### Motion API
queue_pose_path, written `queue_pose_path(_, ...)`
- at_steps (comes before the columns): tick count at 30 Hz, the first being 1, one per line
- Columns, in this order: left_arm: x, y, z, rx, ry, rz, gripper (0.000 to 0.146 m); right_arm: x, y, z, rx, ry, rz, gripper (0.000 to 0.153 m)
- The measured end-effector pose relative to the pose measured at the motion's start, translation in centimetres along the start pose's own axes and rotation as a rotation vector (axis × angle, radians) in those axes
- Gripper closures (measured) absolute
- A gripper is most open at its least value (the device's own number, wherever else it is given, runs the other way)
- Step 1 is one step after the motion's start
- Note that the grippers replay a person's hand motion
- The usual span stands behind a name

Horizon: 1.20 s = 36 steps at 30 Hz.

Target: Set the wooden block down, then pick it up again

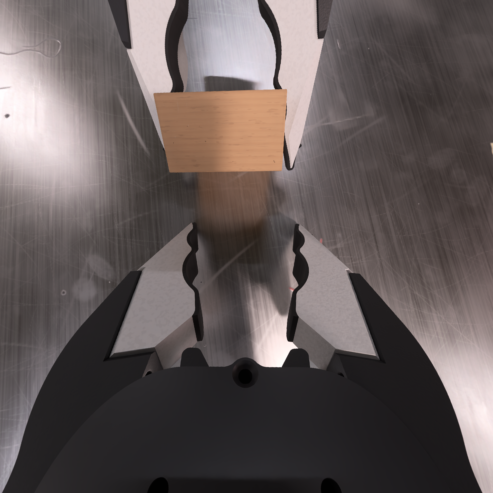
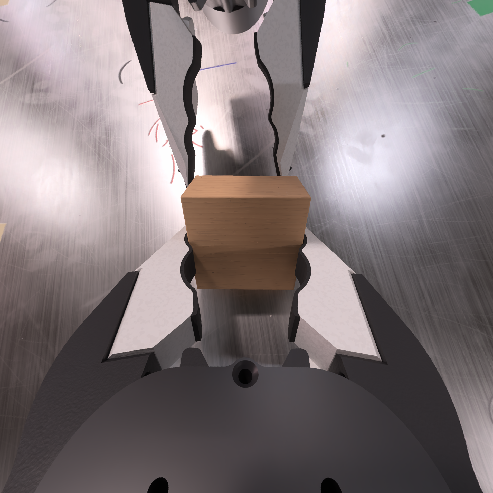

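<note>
The wooden block [image 2: 245,213] is a plain tan cuboid. My right gripper [image 2: 245,230] is shut on it, with the fingers pressing its two sides, and holds it a little above the brushed metal table [image 2: 80,213]; a shadow lies under it. In the left wrist view the block [image 1: 221,130] sits between the right gripper's [image 1: 226,160] white fingers, which reach in from the top. My left gripper [image 1: 245,225] is open and empty, facing the block a short way off. In the right wrist view the left gripper [image 2: 234,170] shows just behind the block, jaws apart.
The metal table [image 1: 80,186] is scratched and carries faint red and blue marks. A green piece [image 2: 482,8] shows at the far top right corner of the right wrist view. A tan edge [image 2: 2,229] shows at its left border.
</note>
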<state>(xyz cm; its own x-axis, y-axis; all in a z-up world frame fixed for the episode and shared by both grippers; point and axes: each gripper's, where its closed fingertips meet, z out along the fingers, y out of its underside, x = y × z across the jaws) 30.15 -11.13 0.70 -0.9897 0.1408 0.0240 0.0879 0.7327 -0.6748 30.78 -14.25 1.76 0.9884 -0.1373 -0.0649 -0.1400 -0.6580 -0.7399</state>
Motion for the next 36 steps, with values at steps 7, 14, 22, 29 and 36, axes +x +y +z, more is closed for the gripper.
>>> queue_pose_path(7,0.0,0.1,0.0,-0.004,0.004,0.002,0.073,-0.1,0.2,0.1,-0.026,0.031,-0.037,0.077)
queue_pose_path(14,0.0,-0.2,-0.3,0.017,-0.019,0.015,0.074,0.1,0.1,0.2,-0.016,0.041,-0.04,0.077)
queue_pose_path(22,0.2,-4.0,-5.4,0.376,-0.071,-0.119,0.074,0.1,-4.2,-3.2,0.205,0.082,0.001,0.077)
queue_pose_path(29,5.3,-4.0,-10.3,0.667,0.039,-0.374,0.074,-4.9,-8.2,-2.8,0.189,-0.088,0.025,0.077)
queue_pose_path(36,11.8,-0.4,-11.6,0.666,0.107,-0.453,0.074,-11.1,-10.5,0.8,0.04,-0.259,0.123,0.077)
